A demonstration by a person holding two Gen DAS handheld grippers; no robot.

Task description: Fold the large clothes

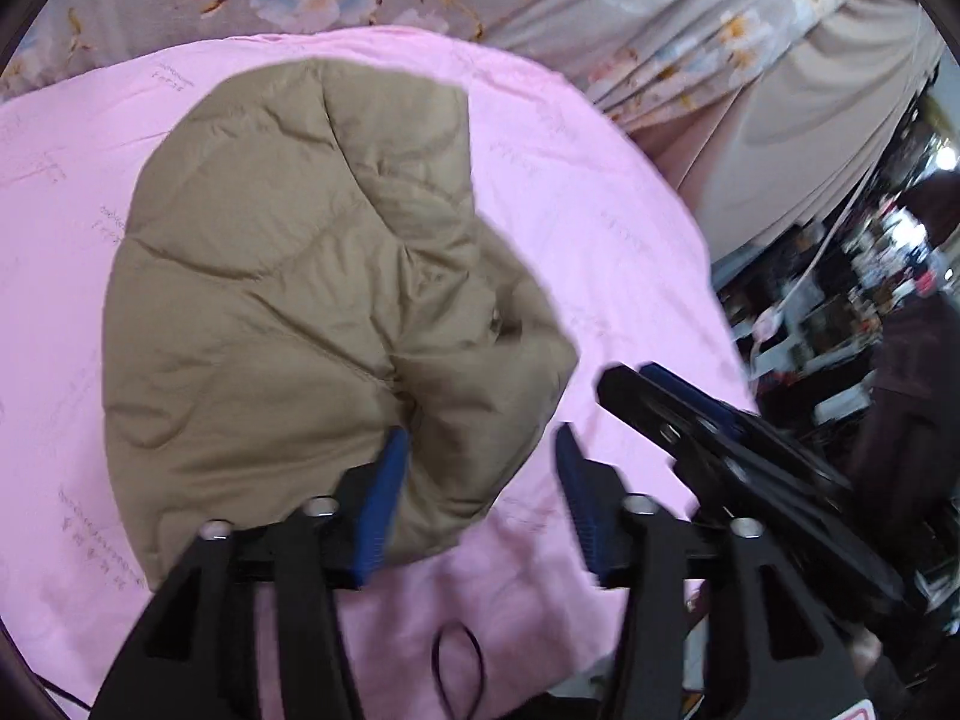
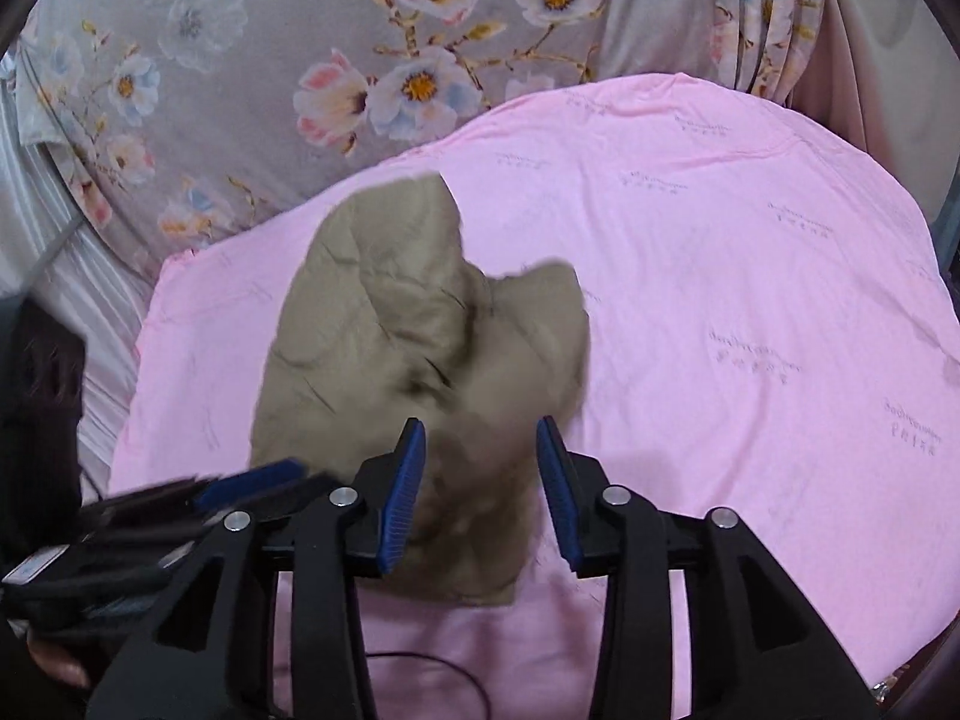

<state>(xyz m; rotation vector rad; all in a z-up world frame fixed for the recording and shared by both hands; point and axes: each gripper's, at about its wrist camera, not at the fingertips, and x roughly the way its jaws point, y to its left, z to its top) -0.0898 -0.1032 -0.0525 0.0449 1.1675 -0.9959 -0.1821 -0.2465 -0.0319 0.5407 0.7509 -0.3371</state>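
A tan puffy jacket (image 1: 300, 300) lies bunched on a pink sheet (image 1: 600, 228); it also shows in the right wrist view (image 2: 408, 336). My left gripper (image 1: 477, 450) is open, its jaws just above the jacket's near right edge, holding nothing. My right gripper (image 2: 480, 438) is open over the jacket's near end, with cloth seen between the jaws but not pinched. The right gripper shows to the right in the left wrist view (image 1: 672, 408), and the left gripper at the lower left in the right wrist view (image 2: 240, 480).
The pink sheet (image 2: 750, 300) covers a raised surface. A floral grey cloth (image 2: 240, 72) hangs behind it. A black cable (image 1: 456, 666) loops on the sheet's near edge. Cluttered shelves (image 1: 840, 300) stand beyond the right edge.
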